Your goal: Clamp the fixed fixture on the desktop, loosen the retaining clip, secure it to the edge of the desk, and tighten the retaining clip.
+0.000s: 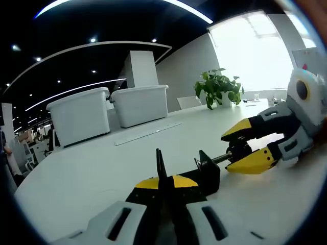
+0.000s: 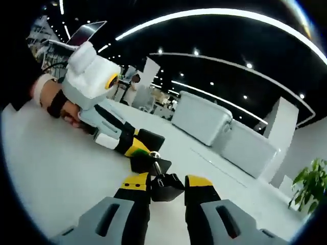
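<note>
The left hand-held gripper [image 1: 164,185], yellow-tipped and black-fingered with grey bodies, has its jaws pressed together on the thin upright plate of the small black metal clamp fixture [image 1: 204,171], which sits on the white surface [image 1: 87,178] directly ahead of those jaws. Just beyond it, the right hand-held gripper [image 1: 246,145] comes in from the right, its 2 yellow jaws closed around the dark knob at the end of the fixture's silver screw rod [image 1: 220,158]. In the right gripper view the same hold appears from behind: the right hand-held gripper [image 2: 167,185] pinches the black knob between its tips, with the fixture [image 2: 148,161] just ahead and the left hand-held gripper [image 2: 134,146] touching its far side.

By my reading, the first step is done: the fixture is clamped and steadied on the surface. The loosening of the retaining clip looks to be in hand, with the right jaws set on the screw knob, though how far the screw is backed out cannot be told. Moving the fixture to the surface's edge and tightening it there are left.

Both hand-held grippers lie low and nearly level over the surface, facing each other along the screw's line. A person's hand [image 2: 53,102], wearing a dark wrist strap, holds the left one from behind.

Well beyond stand 2 white plastic bins [image 1: 110,112] and a green potted plant [image 1: 217,88].
</note>
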Available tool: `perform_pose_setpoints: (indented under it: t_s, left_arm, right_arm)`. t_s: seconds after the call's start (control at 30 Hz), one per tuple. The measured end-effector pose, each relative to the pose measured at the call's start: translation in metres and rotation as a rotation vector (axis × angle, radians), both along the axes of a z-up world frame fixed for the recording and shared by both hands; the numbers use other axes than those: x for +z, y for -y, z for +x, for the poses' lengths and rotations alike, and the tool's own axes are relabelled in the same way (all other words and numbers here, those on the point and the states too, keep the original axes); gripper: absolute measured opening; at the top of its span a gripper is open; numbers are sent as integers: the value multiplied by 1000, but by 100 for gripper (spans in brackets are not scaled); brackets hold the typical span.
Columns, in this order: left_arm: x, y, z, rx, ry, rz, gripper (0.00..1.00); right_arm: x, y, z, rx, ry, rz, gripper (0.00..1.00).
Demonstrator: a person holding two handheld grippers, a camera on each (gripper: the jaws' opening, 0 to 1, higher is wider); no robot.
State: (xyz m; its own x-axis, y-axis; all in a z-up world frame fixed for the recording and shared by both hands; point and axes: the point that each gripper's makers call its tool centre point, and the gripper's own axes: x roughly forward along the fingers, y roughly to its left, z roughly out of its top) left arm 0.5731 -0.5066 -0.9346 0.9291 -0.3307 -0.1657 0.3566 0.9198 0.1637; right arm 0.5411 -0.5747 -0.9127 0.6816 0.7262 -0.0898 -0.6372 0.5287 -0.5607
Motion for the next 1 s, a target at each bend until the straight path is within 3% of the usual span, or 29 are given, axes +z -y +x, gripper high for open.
perform_pose_setpoints:
  t_s: [0.07,0.3,0.4,0.47,0.57,0.63,0.73,0.8,0.9,1.0]
  left_arm:
    - [0,-1,0,0,-1,0,6]
    - [-1,-3,0,1,0,0,6]
    - [-2,-3,0,1,-1,0,6]
    - [-2,-2,-1,-1,0,0,6]
    - [-2,-3,-1,0,0,0,6]
    - [-2,-2,-1,0,0,0,6]
    - [-3,-2,-1,0,-2,-1,6]
    - [-3,-3,1,-1,-2,-1,6]
    - [-4,-3,3,-3,-2,-2,6]
    - [-4,-3,4,-4,-4,-4,6]
  right_arm:
    - [-3,-3,3,-2,40,-28,25]
    - [-5,-1,9,4,-11,-8,26]
    - [-4,1,0,25,-203,143,29]
    - [-2,6,9,19,-322,237,28]
    - [-5,8,16,7,-451,315,31]
    - [-9,8,19,23,-573,391,37]
    - [-26,11,21,-39,-793,457,38]
    - [-23,11,22,-29,-800,483,37]
    - [-14,8,20,-6,-958,630,33]
    - [-23,9,19,-26,-988,605,31]
